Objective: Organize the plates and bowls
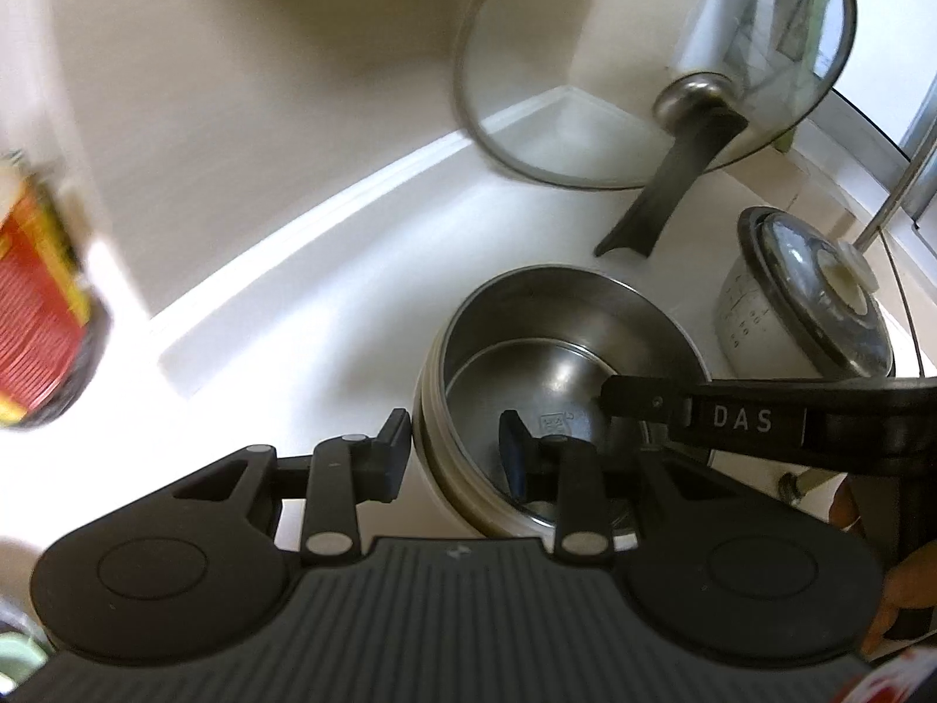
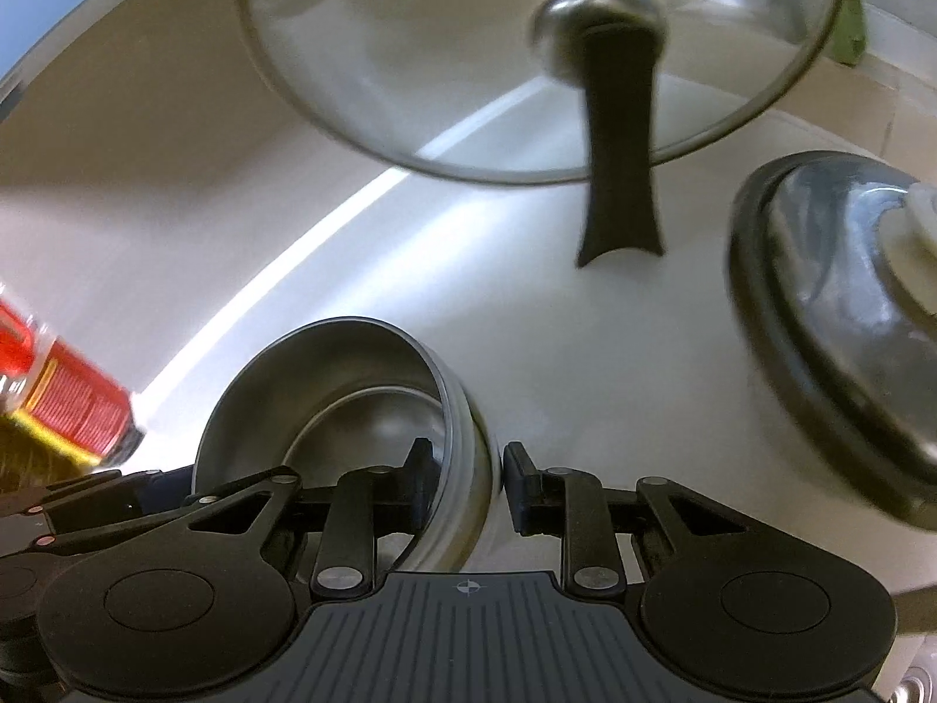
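Observation:
A steel bowl (image 1: 562, 363) with a pale outer band stands on the white counter, and it also shows in the right wrist view (image 2: 351, 398). My left gripper (image 1: 455, 450) straddles the bowl's left wall, one finger outside and one inside, jaws apart and close to the wall. My right gripper (image 2: 465, 483) straddles the bowl's right wall the same way, and its finger (image 1: 644, 404) reaches in over the rim in the left wrist view. Whether either pair of pads presses the wall is unclear.
A glass lid (image 1: 644, 76) with a black handle leans in the counter corner. A rice cooker pot with a grey lid (image 1: 820, 299) stands to the right. A red-labelled jar (image 1: 41, 304) stands at the left. White wall behind.

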Motion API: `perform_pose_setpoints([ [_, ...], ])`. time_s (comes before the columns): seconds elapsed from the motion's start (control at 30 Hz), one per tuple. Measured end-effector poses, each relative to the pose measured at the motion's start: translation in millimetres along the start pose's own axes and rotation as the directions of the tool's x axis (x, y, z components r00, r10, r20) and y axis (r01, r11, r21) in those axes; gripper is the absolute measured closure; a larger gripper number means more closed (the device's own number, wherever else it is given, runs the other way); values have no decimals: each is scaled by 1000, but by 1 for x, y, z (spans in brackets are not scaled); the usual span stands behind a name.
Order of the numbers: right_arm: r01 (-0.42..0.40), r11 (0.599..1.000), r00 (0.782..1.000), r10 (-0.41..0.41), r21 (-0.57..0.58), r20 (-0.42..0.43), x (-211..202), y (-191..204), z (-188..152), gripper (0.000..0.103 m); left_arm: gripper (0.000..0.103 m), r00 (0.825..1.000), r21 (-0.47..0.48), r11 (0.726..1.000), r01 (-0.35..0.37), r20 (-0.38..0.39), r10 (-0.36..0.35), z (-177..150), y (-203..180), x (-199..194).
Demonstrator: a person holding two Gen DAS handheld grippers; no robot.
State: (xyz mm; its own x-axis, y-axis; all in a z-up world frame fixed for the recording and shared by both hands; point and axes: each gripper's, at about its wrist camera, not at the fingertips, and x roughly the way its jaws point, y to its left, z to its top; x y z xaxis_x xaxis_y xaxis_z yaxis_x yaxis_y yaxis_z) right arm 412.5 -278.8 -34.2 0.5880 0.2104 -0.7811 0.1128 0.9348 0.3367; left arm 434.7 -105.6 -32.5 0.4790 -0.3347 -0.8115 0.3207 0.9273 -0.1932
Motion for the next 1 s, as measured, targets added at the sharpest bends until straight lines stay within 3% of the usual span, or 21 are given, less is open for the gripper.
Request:
perform_pose_setpoints([
  [0.57,-158,965,984,137,-210,-112,-8,104,-71,77,74,988,-194,970,-149,4,153,-85,68,-86],
  [1.0,-168,953,984,145,-253,-107,-15,115,-89,76,74,983,-219,959,-182,-1,186,-105,65,-102],
])
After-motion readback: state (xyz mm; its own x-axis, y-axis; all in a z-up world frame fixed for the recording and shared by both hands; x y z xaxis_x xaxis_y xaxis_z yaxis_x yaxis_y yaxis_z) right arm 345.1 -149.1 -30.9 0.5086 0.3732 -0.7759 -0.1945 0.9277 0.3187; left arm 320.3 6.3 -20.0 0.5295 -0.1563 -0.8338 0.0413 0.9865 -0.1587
